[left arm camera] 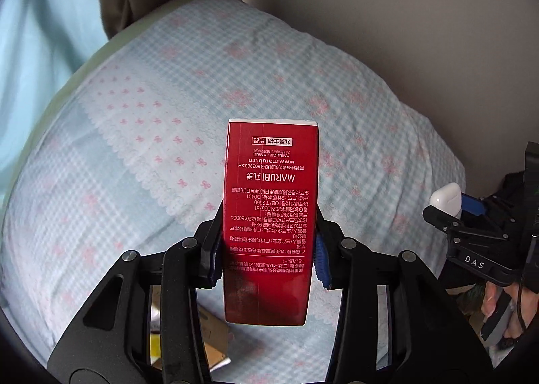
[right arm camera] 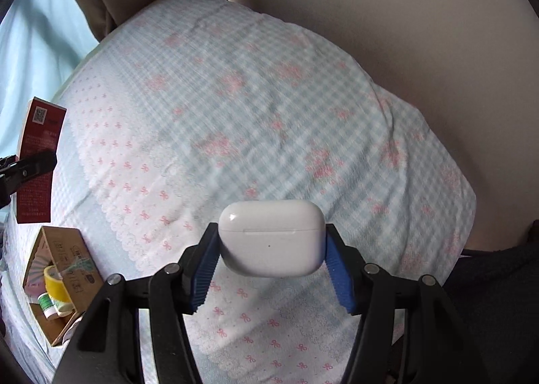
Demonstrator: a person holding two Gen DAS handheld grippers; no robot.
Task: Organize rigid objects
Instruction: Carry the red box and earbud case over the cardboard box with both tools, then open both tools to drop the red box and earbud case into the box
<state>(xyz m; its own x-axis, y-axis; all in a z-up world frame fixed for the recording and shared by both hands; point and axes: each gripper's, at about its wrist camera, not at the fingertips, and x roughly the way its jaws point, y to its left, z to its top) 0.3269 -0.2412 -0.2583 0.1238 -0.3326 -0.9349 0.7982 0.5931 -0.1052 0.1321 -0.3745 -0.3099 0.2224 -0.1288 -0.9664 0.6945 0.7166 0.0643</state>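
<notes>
Left wrist view: left tongs (left arm camera: 267, 259) clamp red box (left arm camera: 271, 215), hiding cardboard box (left arm camera: 212, 333); right tongs (right arm camera: 273, 264) grip earbud case (right arm camera: 272, 237).

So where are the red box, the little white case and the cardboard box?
red box (left arm camera: 269, 215): left wrist view, printed front face.
white case (right arm camera: 271, 239): right wrist view, front, near the lid seam.
cardboard box (right arm camera: 72, 249): right wrist view, printed open flap.

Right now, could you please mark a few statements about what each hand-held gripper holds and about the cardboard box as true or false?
1. The left hand-held gripper clamps a red carton. True.
2. The right hand-held gripper is empty. False: it grips a white earbud case.
3. The cardboard box on the bedspread holds a yellow tape roll. True.
4. The red carton lies in the box. False: it is held above the bedspread.
</notes>
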